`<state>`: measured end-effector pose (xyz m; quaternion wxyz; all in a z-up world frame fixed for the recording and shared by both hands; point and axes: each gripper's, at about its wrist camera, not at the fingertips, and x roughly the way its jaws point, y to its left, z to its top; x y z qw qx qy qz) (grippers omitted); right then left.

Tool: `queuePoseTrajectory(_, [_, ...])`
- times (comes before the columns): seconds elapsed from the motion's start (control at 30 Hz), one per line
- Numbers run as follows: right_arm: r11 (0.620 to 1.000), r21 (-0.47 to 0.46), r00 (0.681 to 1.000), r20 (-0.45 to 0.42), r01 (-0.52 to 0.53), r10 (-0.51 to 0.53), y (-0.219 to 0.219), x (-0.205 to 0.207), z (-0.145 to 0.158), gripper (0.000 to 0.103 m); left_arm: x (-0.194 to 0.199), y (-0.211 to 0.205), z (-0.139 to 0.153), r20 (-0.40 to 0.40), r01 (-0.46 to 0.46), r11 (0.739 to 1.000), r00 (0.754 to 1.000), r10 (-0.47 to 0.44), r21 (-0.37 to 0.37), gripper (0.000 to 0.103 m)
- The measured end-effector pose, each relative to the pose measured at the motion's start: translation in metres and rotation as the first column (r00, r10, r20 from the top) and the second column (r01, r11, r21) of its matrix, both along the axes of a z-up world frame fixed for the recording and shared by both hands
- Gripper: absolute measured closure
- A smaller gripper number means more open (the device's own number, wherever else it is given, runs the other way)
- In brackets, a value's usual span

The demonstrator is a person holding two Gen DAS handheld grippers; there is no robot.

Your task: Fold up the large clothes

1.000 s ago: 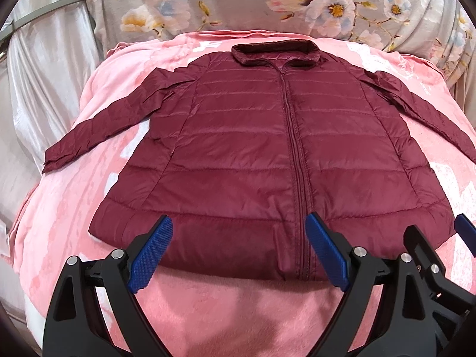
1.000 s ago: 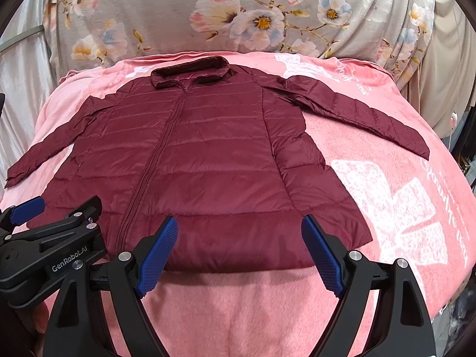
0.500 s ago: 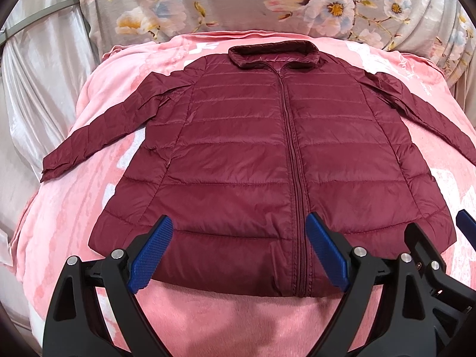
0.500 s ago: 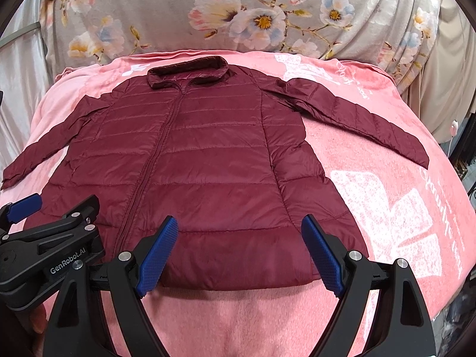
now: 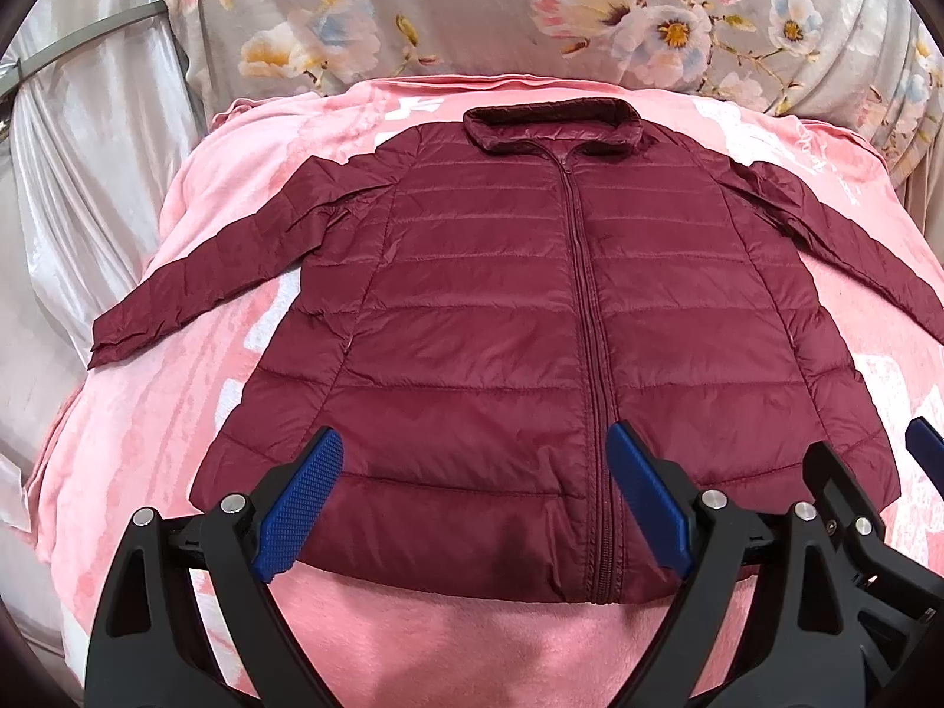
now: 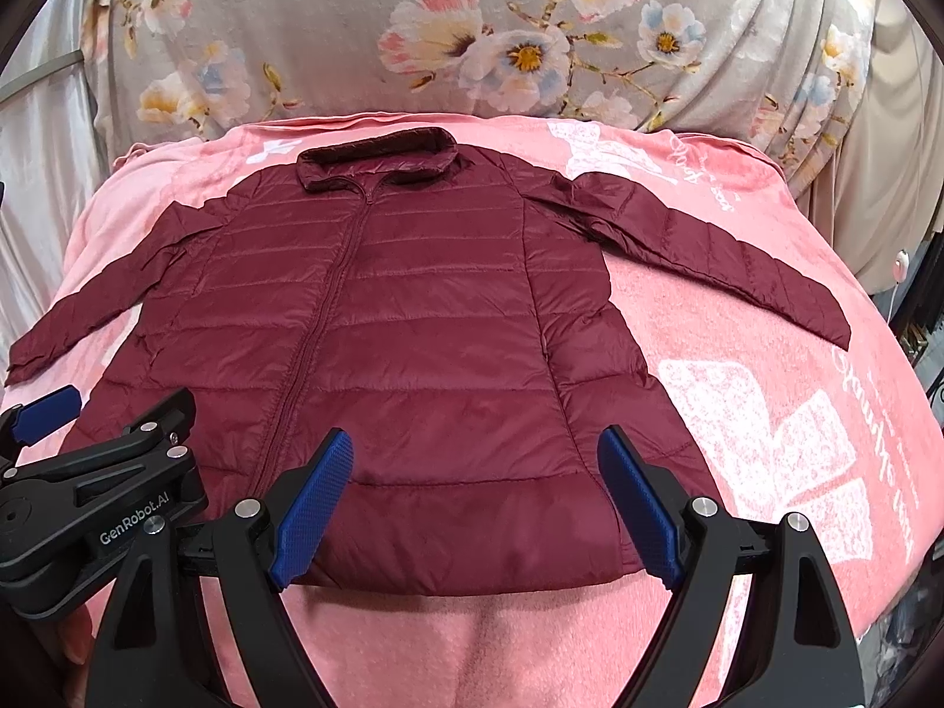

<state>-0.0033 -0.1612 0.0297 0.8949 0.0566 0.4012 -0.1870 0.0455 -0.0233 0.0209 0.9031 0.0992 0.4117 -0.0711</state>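
Observation:
A maroon quilted puffer jacket (image 5: 507, 318) lies flat, zipped, front up, on a pink blanket (image 5: 165, 413), collar at the far side and both sleeves spread outward. It also shows in the right wrist view (image 6: 425, 354). My left gripper (image 5: 475, 501) is open and empty, held over the left half of the jacket's near hem. My right gripper (image 6: 475, 501) is open and empty, over the right half of the hem. The two grippers are side by side, and each shows in the other's view.
The pink blanket (image 6: 767, 413) has white printed patterns and covers a raised surface. A grey floral cloth (image 6: 531, 47) hangs behind it. Shiny silver fabric (image 5: 76, 189) drapes at the left. Dark clutter (image 6: 920, 295) sits past the right edge.
Both grippers have drawn back or risen slightly, so the jacket looks smaller and farther away. Both stay open. The jacket has not moved.

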Motion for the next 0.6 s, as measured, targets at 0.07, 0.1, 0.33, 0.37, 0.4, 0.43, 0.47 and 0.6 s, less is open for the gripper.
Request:
queuePoseTrajectory(0.07, [1.000, -0.001, 1.000, 0.001, -0.001, 0.001, 0.0005, 0.0008, 0.0016, 0.019, 0.0000, 0.0004, 0.0003, 0.001, -0.001, 1.000, 1.000, 0.001, 0.000, 0.015])
queuePoseTrajectory(0.1, [1.000, 0.000, 1.000, 0.004, 0.000, 0.000, 0.0007, -0.0042, -0.0008, 0.019, 0.0001, 0.0005, 0.0004, 0.000, -0.001, 1.000, 1.000, 0.001, -0.001, 0.015])
queuePoseTrajectory(0.33, [1.000, -0.003, 1.000, 0.009, -0.002, 0.002, 0.0006, -0.0007, 0.0020, 0.019, 0.0019, 0.0016, 0.0044, 0.003, -0.005, 1.000, 1.000, 0.005, -0.005, 0.015])
queuePoseTrajectory(0.37, [1.000, -0.003, 1.000, 0.010, -0.002, 0.002, 0.0005, -0.0002, 0.0024, 0.019, 0.0024, 0.0012, 0.0047, 0.003, -0.005, 1.000, 1.000, 0.005, -0.005, 0.015])
queuePoseTrajectory(0.4, [1.000, -0.003, 1.000, 0.011, -0.002, 0.002, 0.0003, 0.0003, 0.0029, 0.019, 0.0031, 0.0010, 0.0055, 0.004, -0.005, 1.000, 1.000, 0.005, -0.006, 0.015])
queuePoseTrajectory(0.43, [1.000, -0.003, 1.000, 0.011, -0.002, 0.002, 0.0004, 0.0004, 0.0030, 0.019, 0.0039, 0.0009, 0.0063, 0.004, -0.006, 1.000, 1.000, 0.006, -0.007, 0.015])
queuePoseTrajectory(0.47, [1.000, -0.003, 1.000, 0.013, -0.002, 0.002, 0.0001, 0.0005, 0.0036, 0.019, 0.0038, 0.0009, 0.0063, 0.005, -0.006, 1.000, 1.000, 0.006, -0.008, 0.015])
queuePoseTrajectory(0.6, [1.000, -0.002, 1.000, 0.018, -0.001, 0.002, -0.0005, 0.0020, 0.0057, 0.019, 0.0058, -0.0002, 0.0093, 0.009, -0.008, 1.000, 1.000, 0.008, -0.009, 0.015])
